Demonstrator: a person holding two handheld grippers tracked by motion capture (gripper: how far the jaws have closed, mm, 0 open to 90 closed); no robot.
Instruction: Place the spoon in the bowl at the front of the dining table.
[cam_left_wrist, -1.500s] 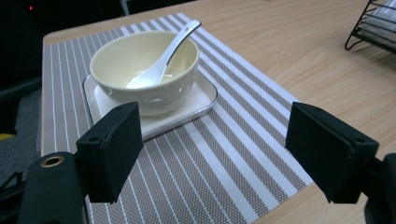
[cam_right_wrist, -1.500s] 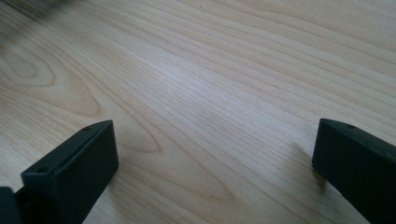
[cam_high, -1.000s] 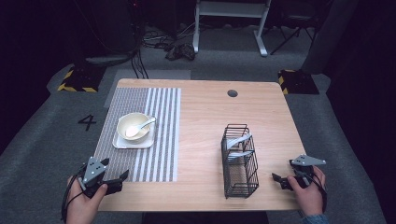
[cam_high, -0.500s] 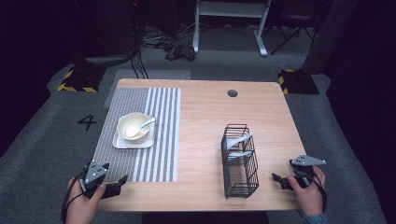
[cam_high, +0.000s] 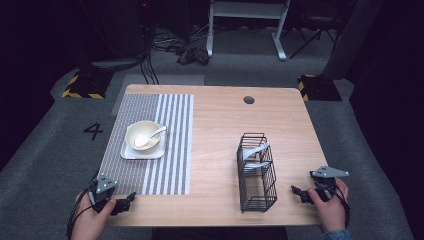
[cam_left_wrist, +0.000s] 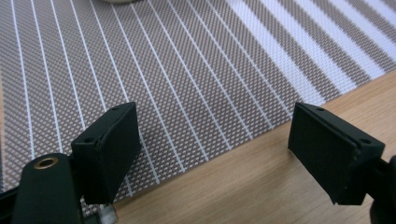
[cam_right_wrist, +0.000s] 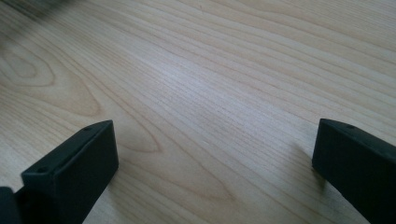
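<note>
My left gripper rests low at the table's front left corner, by the near edge of the striped placemat. In the left gripper view it is open over the mat's edge, with nothing between its jaws. My right gripper sits at the front right, just right of the black wire rack. It is open over bare wood. A cream bowl with a white spoon stands on a white square plate on the mat. White utensils lie inside the rack.
The wooden table has a dark round cable hole near its far edge. Beyond it are a white frame's legs, cables on the grey floor and yellow-black marked blocks at both far corners.
My left hand has sunk a little toward the table at the front left corner. The right hand has stayed in place.
</note>
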